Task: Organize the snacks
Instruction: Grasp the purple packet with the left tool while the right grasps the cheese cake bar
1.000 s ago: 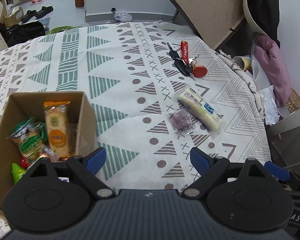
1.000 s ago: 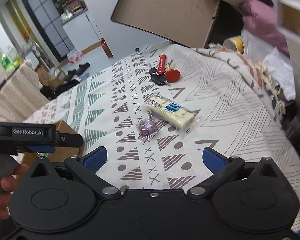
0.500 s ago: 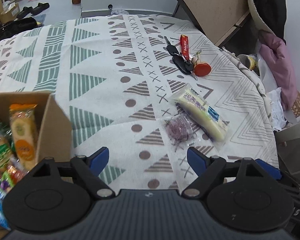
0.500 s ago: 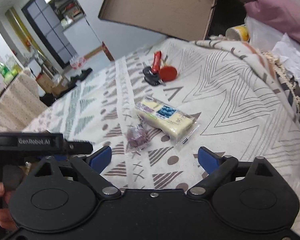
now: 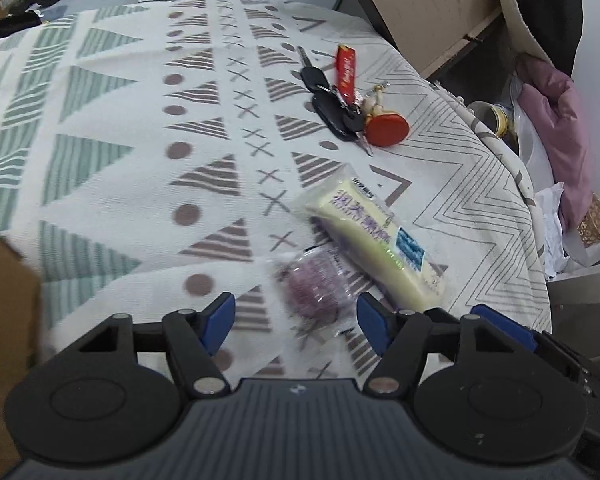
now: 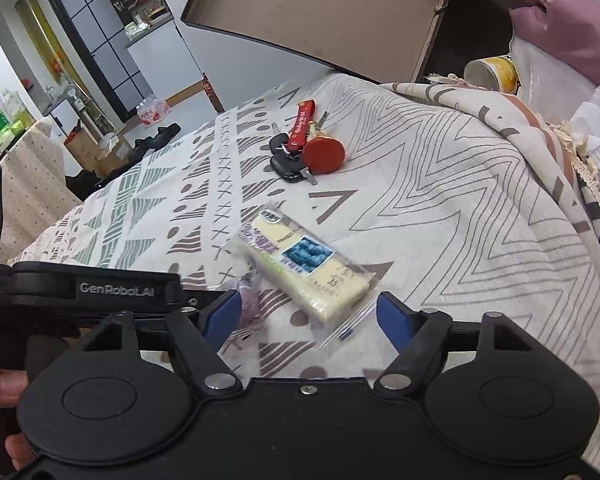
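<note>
A small clear packet with a purple snack [image 5: 315,285] lies on the patterned tablecloth, right between the blue fingertips of my open left gripper [image 5: 296,314]. Beside it on the right lies a long pale yellow snack bar [image 5: 374,236] in clear wrap. In the right wrist view the yellow bar [image 6: 306,268] lies between the blue tips of my open right gripper [image 6: 310,314], and the purple packet [image 6: 248,304] sits by its left finger. The body of the left gripper [image 6: 96,290] shows at the left, held by a hand. A corner of the cardboard box [image 5: 4,300] is at the left edge.
A bunch of keys with a red strap and a red round tag [image 5: 348,104] lies farther back on the cloth. A brown board [image 6: 320,12] leans behind the table. Clothes and a yellow cup [image 6: 494,74] crowd the right side, past the table edge.
Both grippers have moved forward and lower toward the two snacks. The left one swung right, so the box with its snacks slid almost out of view. Both stayed open.
</note>
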Motion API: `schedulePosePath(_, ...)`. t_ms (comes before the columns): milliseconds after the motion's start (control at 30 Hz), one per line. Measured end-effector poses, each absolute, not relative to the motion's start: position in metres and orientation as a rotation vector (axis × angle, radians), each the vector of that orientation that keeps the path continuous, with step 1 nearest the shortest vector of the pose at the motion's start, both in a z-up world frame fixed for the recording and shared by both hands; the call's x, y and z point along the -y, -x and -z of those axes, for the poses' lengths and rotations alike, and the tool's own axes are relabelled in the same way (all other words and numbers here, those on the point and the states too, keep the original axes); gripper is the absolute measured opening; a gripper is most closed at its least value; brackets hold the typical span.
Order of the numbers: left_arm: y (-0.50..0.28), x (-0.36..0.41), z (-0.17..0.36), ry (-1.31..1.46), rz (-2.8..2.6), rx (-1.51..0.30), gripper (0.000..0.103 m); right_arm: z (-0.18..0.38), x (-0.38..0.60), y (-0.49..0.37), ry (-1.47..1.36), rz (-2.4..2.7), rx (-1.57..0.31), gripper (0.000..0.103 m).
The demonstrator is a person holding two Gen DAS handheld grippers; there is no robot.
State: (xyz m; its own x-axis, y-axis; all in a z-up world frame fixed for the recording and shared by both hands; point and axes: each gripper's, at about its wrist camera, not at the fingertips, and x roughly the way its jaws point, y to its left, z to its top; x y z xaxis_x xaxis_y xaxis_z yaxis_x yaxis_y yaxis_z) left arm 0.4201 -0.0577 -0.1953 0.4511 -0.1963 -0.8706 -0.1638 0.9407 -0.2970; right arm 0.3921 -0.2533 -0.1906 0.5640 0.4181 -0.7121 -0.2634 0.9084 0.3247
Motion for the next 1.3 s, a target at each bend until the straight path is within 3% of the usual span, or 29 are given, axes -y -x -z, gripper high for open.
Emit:
schedulePosePath(167, -0.436, 0.066, 0.21, 0.374, 0.007, -1.131, 0.062, 0.197, 0.256, -0.405, -0.174, -0.391, -0.894, 0.07)
schedulePosePath(300, -0.437, 0.069, 0.212, 0.346, -0.022, -1.128, 0.037, 0.201, 0.253, -0.414, -0.149, -0.402, -0.9, 0.07)
schedulePosePath(367, -0.436, 0.064, 0.21, 0.36, -0.021, -1.13, 0.033, 0.2, 0.25, -0.417, -0.145, -0.411, -0.892, 0.07)
schedulePosePath(700, -0.424, 0.038, 0.198, 0.354, -0.072, -1.125, 0.031, 0.2, 0.223, -0.433, -0.062, -0.481, -0.843, 0.07)
schedulePosePath(767, -0.422, 0.033, 0.195, 0.346, -0.085, -1.128, 0.031, 0.197, 0.216, -0.433, -0.043, -0.511, -0.821, 0.072)
schedulePosePath(867, -0.416, 0.025, 0.19, 0.353, -0.099, -1.121, 0.031, 0.195, 0.204, -0.433, -0.006, -0.54, -0.805, 0.084)
schedulePosePath(967, -0.41, 0.018, 0.186, 0.353, -0.114, -1.118, 0.031, 0.2, 0.197, -0.437, 0.028, -0.523, -0.832, 0.085)
schedulePosePath(1000, -0.408, 0.017, 0.185, 0.354, -0.117, -1.118, 0.031, 0.204, 0.197, -0.439, 0.029, -0.512, -0.851, 0.083)
schedulePosePath(1133, -0.396, 0.012, 0.179, 0.355, -0.125, -1.119, 0.031, 0.215, 0.202, -0.438, 0.034, -0.464, -0.923, 0.048)
schedulePosePath(1200, -0.389, 0.011, 0.176, 0.354, -0.122, -1.121, 0.031, 0.209, 0.202, -0.431, 0.044, -0.473, -0.956, 0.037)
schedulePosePath(1300, -0.379, 0.012, 0.171, 0.355, -0.117, -1.123, 0.031, 0.203, 0.205, -0.418, 0.028, -0.464, -0.985, 0.033)
